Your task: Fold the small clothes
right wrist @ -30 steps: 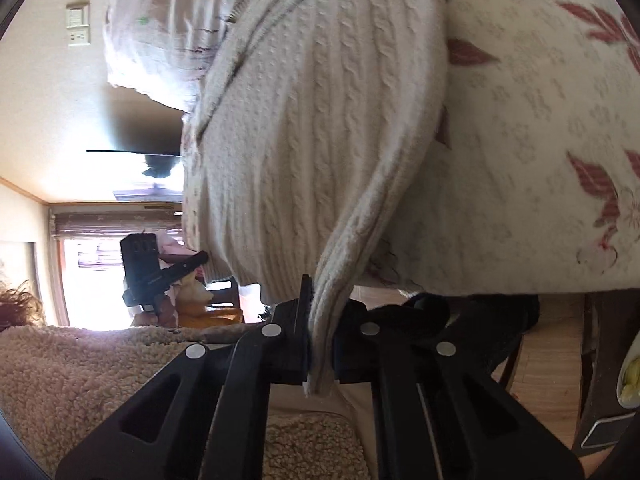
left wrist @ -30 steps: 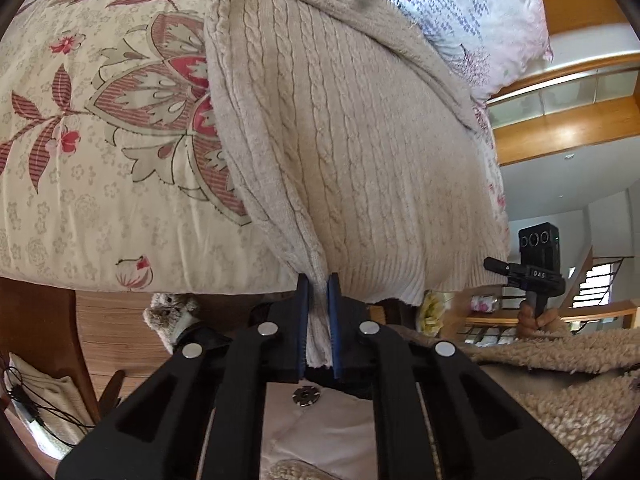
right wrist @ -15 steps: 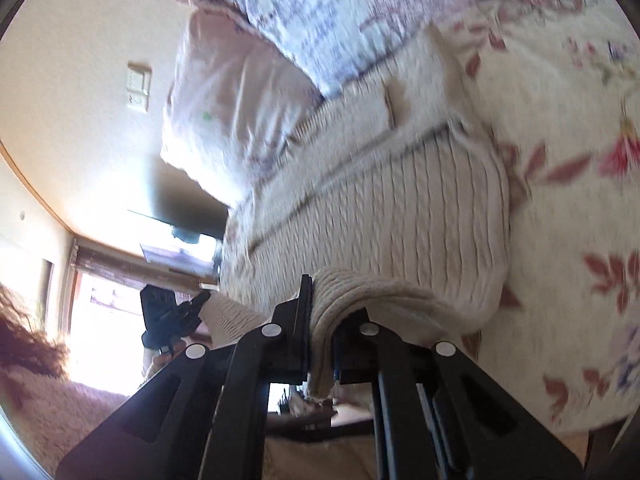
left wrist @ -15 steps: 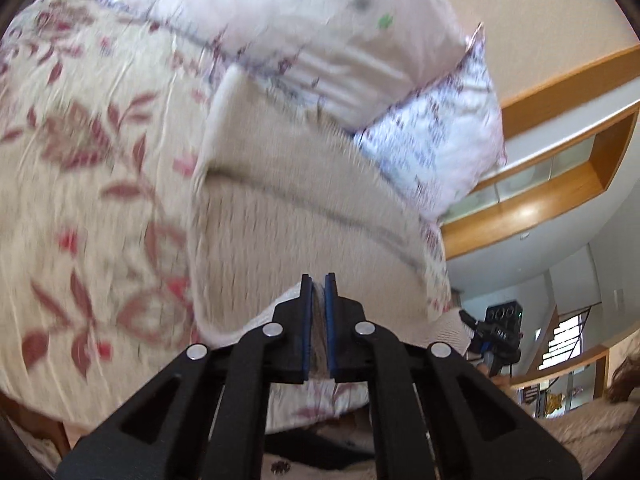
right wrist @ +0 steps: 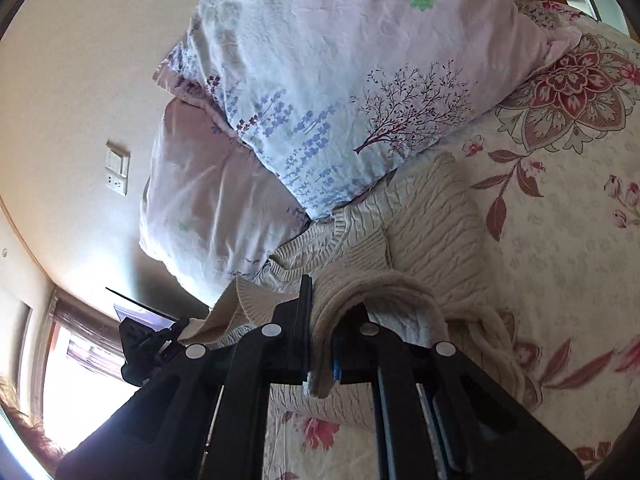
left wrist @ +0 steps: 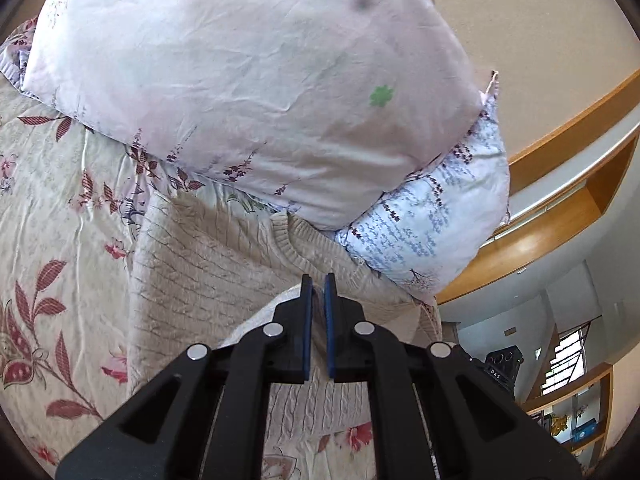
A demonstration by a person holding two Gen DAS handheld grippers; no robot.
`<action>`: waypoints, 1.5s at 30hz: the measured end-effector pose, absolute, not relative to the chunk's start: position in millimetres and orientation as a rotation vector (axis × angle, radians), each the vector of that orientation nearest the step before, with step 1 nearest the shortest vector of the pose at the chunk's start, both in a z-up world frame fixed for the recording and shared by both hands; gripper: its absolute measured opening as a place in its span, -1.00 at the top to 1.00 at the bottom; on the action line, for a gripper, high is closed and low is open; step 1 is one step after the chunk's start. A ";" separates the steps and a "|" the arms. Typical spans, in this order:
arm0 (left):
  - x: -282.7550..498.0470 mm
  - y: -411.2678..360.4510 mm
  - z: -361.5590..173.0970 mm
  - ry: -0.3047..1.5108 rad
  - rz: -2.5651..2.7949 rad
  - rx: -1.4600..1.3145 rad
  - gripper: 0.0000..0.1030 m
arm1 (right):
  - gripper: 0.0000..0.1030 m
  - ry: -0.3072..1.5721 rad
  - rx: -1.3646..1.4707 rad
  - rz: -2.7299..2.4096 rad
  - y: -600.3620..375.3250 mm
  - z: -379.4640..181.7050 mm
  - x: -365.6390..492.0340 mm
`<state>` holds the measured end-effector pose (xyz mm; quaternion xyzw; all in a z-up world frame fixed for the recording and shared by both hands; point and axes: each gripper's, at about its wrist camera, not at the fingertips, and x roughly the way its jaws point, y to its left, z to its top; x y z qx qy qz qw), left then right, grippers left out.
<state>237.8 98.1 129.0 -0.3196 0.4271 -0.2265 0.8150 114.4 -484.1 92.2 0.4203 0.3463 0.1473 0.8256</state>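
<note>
A cream cable-knit sweater (left wrist: 208, 280) lies on the floral bedspread (left wrist: 60, 240), its ribbed collar up against the pillows. My left gripper (left wrist: 315, 280) is shut on the sweater's hem, which is folded up over the body toward the collar. In the right wrist view the sweater (right wrist: 432, 232) shows the same fold. My right gripper (right wrist: 320, 300) is shut on a thick bunch of the hem, which drapes over the right finger. The other gripper (right wrist: 144, 340) shows at the left of that view.
Two pillows are stacked at the head of the bed, a pale pink one (left wrist: 248, 80) over a blue-flowered one (left wrist: 432, 216). A wall with a switch plate (right wrist: 117, 174) stands behind them. Wooden shelving (left wrist: 560, 208) is at the right.
Both grippers have carried the sweater's hem from the bed's near edge up over the body toward the collar and pillows. Both have stayed shut on it.
</note>
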 end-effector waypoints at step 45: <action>310.5 55.8 61.3 1.093 -0.190 -0.272 0.86 | 0.85 0.951 0.342 0.011 -457.9 63.5 208.5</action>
